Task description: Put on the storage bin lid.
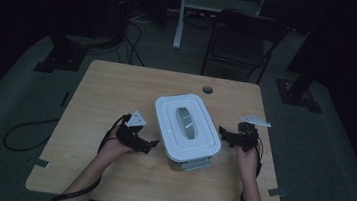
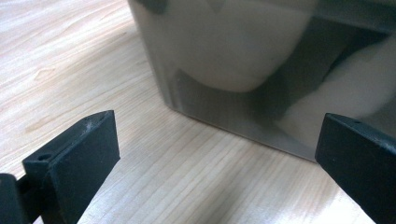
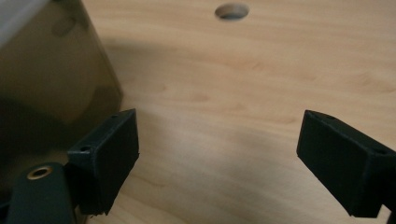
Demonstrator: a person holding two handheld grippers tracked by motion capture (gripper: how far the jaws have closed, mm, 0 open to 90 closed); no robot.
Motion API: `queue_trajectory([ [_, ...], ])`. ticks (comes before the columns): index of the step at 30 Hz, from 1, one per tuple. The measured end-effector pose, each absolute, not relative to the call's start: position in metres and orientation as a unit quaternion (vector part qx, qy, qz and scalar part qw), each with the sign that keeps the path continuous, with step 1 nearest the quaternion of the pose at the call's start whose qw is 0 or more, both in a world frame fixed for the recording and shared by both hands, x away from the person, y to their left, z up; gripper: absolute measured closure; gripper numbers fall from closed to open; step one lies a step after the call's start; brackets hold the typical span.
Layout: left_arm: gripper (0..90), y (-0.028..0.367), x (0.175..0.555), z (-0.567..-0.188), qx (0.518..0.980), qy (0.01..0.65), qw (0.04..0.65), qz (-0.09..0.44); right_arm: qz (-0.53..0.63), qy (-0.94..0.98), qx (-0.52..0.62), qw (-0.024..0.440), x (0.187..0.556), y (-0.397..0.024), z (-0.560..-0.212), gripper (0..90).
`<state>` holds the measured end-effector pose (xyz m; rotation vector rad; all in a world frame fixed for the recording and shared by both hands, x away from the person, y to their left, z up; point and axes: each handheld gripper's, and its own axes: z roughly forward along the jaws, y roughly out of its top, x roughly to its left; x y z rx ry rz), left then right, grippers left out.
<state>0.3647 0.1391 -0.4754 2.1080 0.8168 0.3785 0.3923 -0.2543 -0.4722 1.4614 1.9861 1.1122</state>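
High view: white-lidded box (image 1: 187,126), translucent grey walls, upright between both claws.

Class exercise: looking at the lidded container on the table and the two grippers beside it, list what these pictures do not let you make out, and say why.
- What is inside the container: in the high view its white lid covers it; in the left gripper view, pale shapes behind the tinted wall are blurred.
- Container's top in the left gripper view: cut off by the upper edge.
- Left gripper and right gripper pads: too small and dim from above.
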Motion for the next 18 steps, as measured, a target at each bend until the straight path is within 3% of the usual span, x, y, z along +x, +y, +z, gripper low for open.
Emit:
queue_trajectory([
  [18,0.4,0.132,0.383,-0.487,0.834,0.347,0.402,0.147,0.413,0.743,0.496,0.179,0.381,-0.231,-0.505,14.3],
])
